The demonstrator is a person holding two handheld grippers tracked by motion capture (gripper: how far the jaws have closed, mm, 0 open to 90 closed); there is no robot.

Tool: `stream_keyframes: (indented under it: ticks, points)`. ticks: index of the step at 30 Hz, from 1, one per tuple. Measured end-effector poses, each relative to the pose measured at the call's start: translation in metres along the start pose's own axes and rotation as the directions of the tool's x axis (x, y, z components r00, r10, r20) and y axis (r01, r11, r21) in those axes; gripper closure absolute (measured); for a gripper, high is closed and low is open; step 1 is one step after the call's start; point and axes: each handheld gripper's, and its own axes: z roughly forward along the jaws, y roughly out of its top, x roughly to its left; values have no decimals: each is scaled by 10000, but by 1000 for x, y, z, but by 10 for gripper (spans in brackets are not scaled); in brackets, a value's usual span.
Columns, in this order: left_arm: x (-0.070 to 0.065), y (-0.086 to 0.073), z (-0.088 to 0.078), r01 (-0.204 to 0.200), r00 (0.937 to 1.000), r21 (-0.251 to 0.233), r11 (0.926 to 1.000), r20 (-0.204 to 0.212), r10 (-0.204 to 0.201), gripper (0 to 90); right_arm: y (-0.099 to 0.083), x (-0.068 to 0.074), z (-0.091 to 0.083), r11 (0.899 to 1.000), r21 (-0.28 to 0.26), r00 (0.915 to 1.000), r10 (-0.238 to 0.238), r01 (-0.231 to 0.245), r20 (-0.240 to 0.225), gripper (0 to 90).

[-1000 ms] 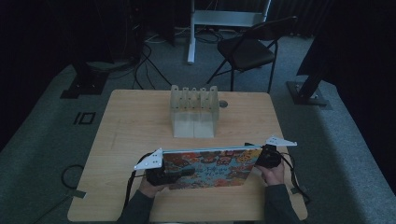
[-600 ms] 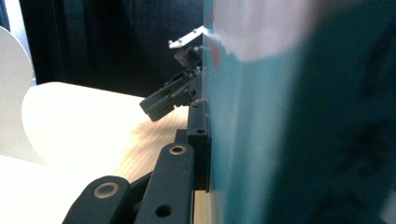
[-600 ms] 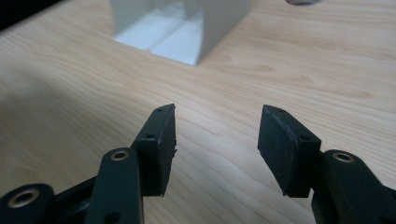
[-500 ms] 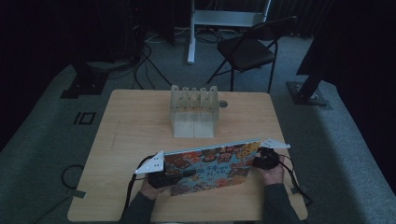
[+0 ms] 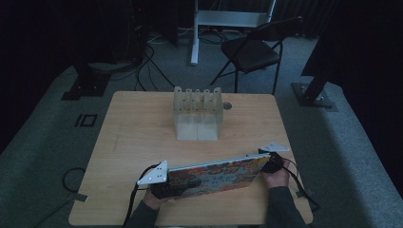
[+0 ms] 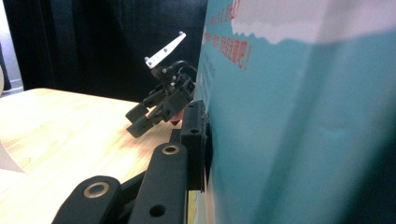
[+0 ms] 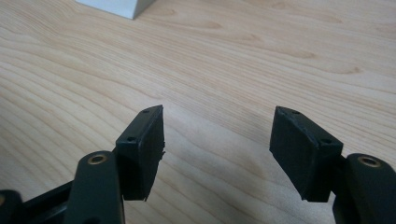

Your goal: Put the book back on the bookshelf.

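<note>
Light wood table [image 5: 142, 142] here, with a pale slotted rack [image 5: 197, 113] standing toward its far side. Well in front of the rack, by the near edge, there's a big flat book [image 5: 216, 172] with a busy colourful cover, tilted up off the tabletop. The left gripper [image 5: 164, 186] sits at the book's left end, and in the left gripper view one black jaw is pressed flat against the teal cover [image 6: 299, 140], so it's pinching the book. The right gripper [image 5: 272, 161] is at the book's right end; in the right gripper view its jaws are spread wide over bare wood, nothing between them [image 7: 217, 149]. A dark folding chair [image 5: 252, 50] stands on the floor beyond the rack.
</note>
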Motion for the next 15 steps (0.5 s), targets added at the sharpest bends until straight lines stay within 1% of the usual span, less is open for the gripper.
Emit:
stream_keyframes:
  ticks: [6,8,9,10,11,12,14,15]
  points:
    - [-2,0,1,-93,10000,129,9999,-2,93,757,-2,1,5,9985,463,9989,-305,289,352,342]
    - [-2,0,1,-93,10000,129,9999,-2,93,761,-3,1,6,9981,534,9985,-343,320,424,342]
    - [-3,0,2,-210,9997,162,9996,-125,212,772,-4,1,7,9978,593,9982,-341,312,484,339]
    - [-3,0,2,-210,9997,162,9996,-125,212,775,-4,0,7,9979,574,9984,-318,291,469,340]
    - [-3,1,2,-228,9995,194,9996,-232,233,778,-4,-1,7,9981,555,9984,-278,251,485,340]
    - [-3,1,2,-163,9995,206,9997,-272,168,780,-5,-1,6,9983,558,9985,-208,180,503,340]
    - [-3,2,2,-67,9990,270,9996,-448,79,784,-6,-4,6,9986,533,9988,-46,20,488,339]
    - [-4,2,2,-120,9981,292,9995,-595,137,788,-6,-5,6,9987,516,9990,35,-57,436,339]
